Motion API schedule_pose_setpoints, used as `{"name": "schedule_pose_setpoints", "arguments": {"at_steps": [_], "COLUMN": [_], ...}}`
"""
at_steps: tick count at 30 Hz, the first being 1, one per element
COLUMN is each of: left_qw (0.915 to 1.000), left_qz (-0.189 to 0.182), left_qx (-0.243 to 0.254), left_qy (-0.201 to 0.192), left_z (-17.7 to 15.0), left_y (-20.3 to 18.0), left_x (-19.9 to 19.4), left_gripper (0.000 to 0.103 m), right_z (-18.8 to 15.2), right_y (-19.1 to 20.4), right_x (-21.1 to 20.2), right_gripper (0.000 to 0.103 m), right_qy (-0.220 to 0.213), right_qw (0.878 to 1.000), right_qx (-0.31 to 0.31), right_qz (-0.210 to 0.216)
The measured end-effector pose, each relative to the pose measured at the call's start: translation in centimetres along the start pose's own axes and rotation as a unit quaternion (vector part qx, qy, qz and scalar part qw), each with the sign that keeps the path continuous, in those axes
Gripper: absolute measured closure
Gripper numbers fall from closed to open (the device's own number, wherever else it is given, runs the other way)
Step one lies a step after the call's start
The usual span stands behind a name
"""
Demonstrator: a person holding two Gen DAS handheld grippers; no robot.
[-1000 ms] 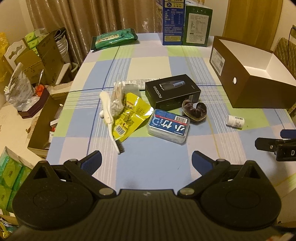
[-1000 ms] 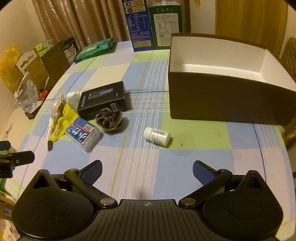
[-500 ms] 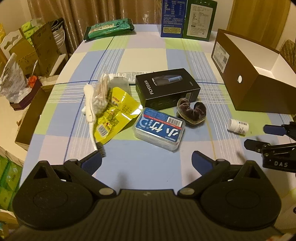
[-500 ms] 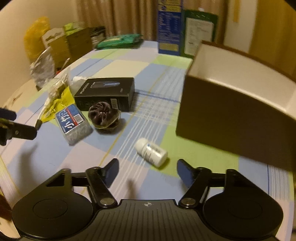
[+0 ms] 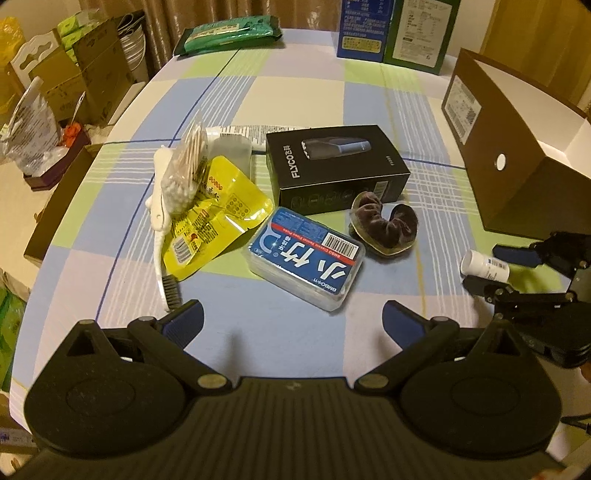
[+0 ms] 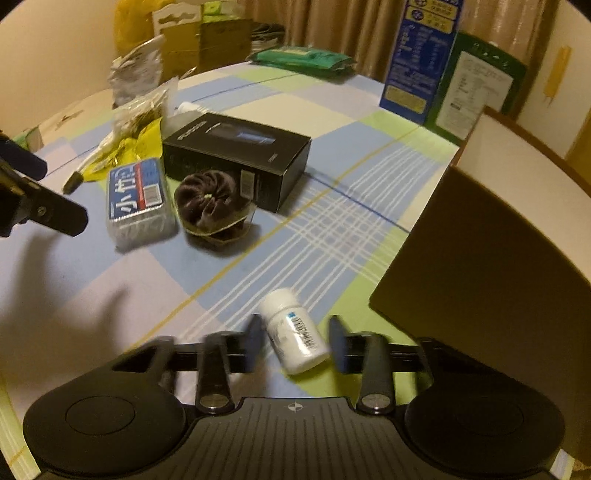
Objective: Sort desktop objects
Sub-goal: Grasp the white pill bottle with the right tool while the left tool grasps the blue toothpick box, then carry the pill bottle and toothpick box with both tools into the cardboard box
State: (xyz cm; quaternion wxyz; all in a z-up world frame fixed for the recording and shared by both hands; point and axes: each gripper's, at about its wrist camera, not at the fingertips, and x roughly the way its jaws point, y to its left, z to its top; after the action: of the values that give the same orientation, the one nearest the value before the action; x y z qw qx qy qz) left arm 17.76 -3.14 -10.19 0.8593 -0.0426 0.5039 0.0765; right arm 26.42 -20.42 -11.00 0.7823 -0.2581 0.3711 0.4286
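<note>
A small white pill bottle (image 6: 293,330) lies on its side on the checked tablecloth, between the fingers of my right gripper (image 6: 297,341); the jaws are narrowed around it with small gaps still showing. It also shows in the left wrist view (image 5: 484,265), with the right gripper (image 5: 495,269) astride it. My left gripper (image 5: 291,319) is open and empty above the near table, just short of a blue-labelled plastic box (image 5: 306,256). A dark scrunchie (image 5: 384,225), a black box (image 5: 338,166), a yellow packet (image 5: 210,214), cotton swabs (image 5: 186,168) and a white brush (image 5: 160,218) lie clustered beyond.
A large open brown box (image 6: 491,236) with a white inside stands at the right, close to the bottle. Blue and green cartons (image 5: 395,29) and a green pack (image 5: 229,33) stand at the far edge. Cardboard boxes and bags (image 5: 55,92) sit off the table's left side.
My right gripper has moved forward and down over the pill bottle and its jaws have narrowed around it. My left gripper has moved closer to the clustered objects.
</note>
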Motion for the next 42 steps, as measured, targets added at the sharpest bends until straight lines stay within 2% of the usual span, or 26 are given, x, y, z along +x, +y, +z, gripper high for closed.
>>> {"name": "schedule_pose_setpoints", "arguments": {"at_steps": [9, 16, 23, 25, 28, 29, 33, 36, 42], "left_qw": [0.9985, 0.9930, 0.9892, 0.9891, 0.9911, 0.9922, 0.9949, 0.9962, 0.9967], "left_qz": [0.024, 0.050, 0.099, 0.096, 0.082, 0.074, 0.058, 0.050, 0.058], "left_qx": [-0.049, -0.106, -0.108, -0.112, -0.105, -0.100, -0.082, -0.071, -0.057], "left_qy": [-0.003, -0.010, -0.010, -0.003, 0.003, 0.003, 0.001, -0.002, 0.000], "left_z": [0.9, 3.2, 4.7, 4.6, 4.1, 3.7, 2.1, 1.2, 1.3], "left_y": [-0.3, -0.1, -0.8, -0.7, -0.6, -0.6, -0.3, 0.0, -0.2], "left_x": [1.4, 3.3, 5.7, 6.1, 6.0, 5.8, 4.9, 4.2, 4.6], "left_gripper": [0.006, 0.006, 0.007, 0.009, 0.021, 0.028, 0.039, 0.045, 0.046], "right_z": [-1.7, -3.6, -4.8, -5.0, -5.3, -5.3, -5.6, -5.6, -5.4], "right_y": [-4.3, -7.2, -8.9, -9.2, -9.5, -9.6, -9.9, -9.9, -9.0], "right_x": [-1.8, -3.4, -4.3, -4.5, -4.8, -4.9, -5.1, -5.1, -4.8], "right_gripper": [0.079, 0.079, 0.079, 0.079, 0.079, 0.079, 0.079, 0.079, 0.079], "right_qy": [0.021, 0.026, 0.026, 0.026, 0.027, 0.027, 0.028, 0.027, 0.026], "right_qw": [0.994, 0.989, 0.986, 0.986, 0.986, 0.985, 0.985, 0.986, 0.989], "right_qx": [0.104, 0.146, 0.162, 0.163, 0.164, 0.165, 0.166, 0.162, 0.138], "right_qz": [-0.007, -0.024, -0.030, -0.032, -0.032, -0.032, -0.033, -0.035, -0.050]}}
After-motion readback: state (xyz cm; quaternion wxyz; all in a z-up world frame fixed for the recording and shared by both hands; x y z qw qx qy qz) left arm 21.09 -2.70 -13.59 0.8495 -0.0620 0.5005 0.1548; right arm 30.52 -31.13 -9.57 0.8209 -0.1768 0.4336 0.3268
